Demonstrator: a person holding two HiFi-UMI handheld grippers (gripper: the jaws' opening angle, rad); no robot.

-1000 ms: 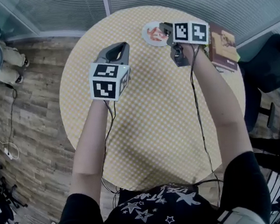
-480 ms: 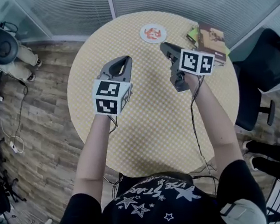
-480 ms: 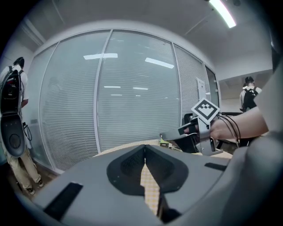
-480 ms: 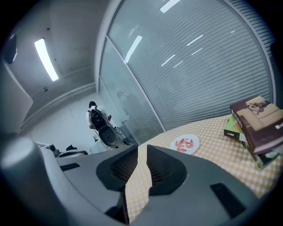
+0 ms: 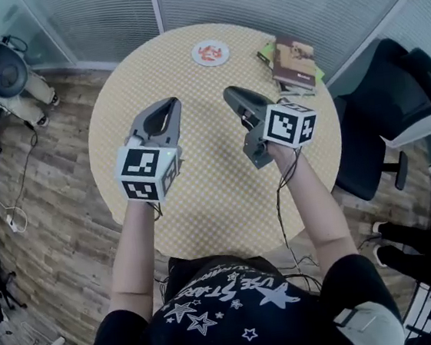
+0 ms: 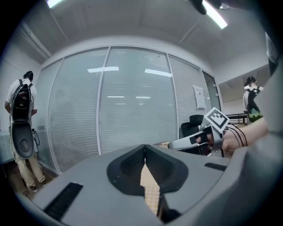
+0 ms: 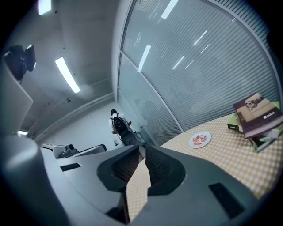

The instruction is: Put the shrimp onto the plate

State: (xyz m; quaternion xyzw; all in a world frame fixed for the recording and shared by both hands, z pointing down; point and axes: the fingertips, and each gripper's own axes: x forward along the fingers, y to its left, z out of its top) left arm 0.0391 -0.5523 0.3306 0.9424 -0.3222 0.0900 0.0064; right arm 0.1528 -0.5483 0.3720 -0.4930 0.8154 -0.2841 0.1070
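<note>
At the far edge of the round tabletop (image 5: 217,183), a small white plate (image 5: 196,55) sat with the shrimp (image 5: 211,51) lying on it, orange-red against the white. A stack of books (image 5: 295,60) lay to the right of the plate, close to the tabletop's rim, and a dark office chair (image 5: 384,121) stood on the floor off the right side.

Both grippers were held side by side over the middle of the checked cloth, well apart from the plate. The left gripper (image 5: 167,104) had its fingers clenched, tips touching, with nothing between them (its own view showed only a wedge of checked cloth below the meeting tips). The right gripper (image 5: 230,93) pointed roughly toward the plate. Its fingers were drawn all but together, with only a thin slit left at the tips, and they held nothing. In the right gripper view the plate with the shrimp lay ahead and to the right of the fingers, with the books further right.
</note>
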